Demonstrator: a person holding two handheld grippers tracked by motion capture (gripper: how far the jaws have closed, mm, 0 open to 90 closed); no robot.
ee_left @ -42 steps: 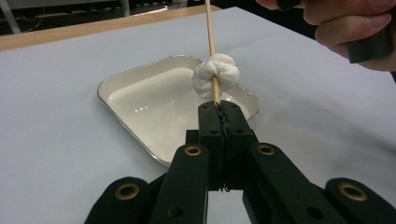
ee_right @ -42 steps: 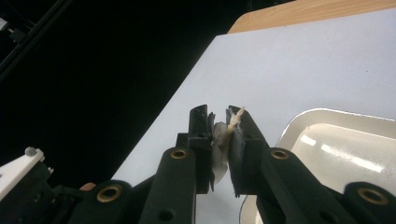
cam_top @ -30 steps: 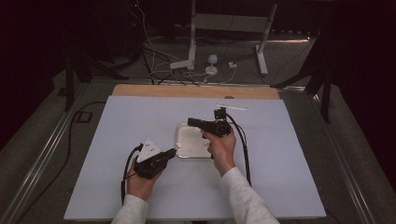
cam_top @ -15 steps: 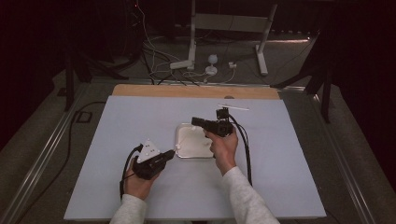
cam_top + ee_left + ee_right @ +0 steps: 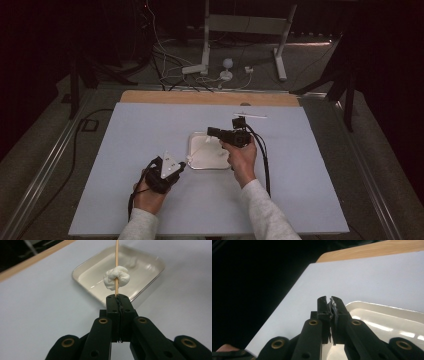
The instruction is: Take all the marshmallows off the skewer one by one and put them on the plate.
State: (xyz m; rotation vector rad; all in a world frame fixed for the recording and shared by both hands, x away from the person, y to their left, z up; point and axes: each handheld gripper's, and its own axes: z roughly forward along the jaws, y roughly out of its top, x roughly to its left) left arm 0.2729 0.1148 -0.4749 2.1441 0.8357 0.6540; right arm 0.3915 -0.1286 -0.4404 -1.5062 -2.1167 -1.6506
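Observation:
My left gripper (image 5: 117,297) is shut on the lower end of a thin wooden skewer (image 5: 116,255). A white doughy lump (image 5: 116,278) is threaded on the skewer just above the jaws. The skewer points over a white square tray (image 5: 95,277). In the high view the left gripper (image 5: 181,166) sits at the tray's (image 5: 210,159) near left corner. My right gripper (image 5: 211,131) hovers over the tray's far edge, pointing left. Its jaws (image 5: 330,299) are shut, with whitish smears in the seam and nothing held, above the tray (image 5: 387,320).
The tray lies mid-table on a pale mat (image 5: 125,150) with a wooden strip (image 5: 200,97) along the far edge. A thin pale stick (image 5: 252,116) lies behind the right gripper. Cables and metal stand legs (image 5: 207,45) are on the dark floor beyond.

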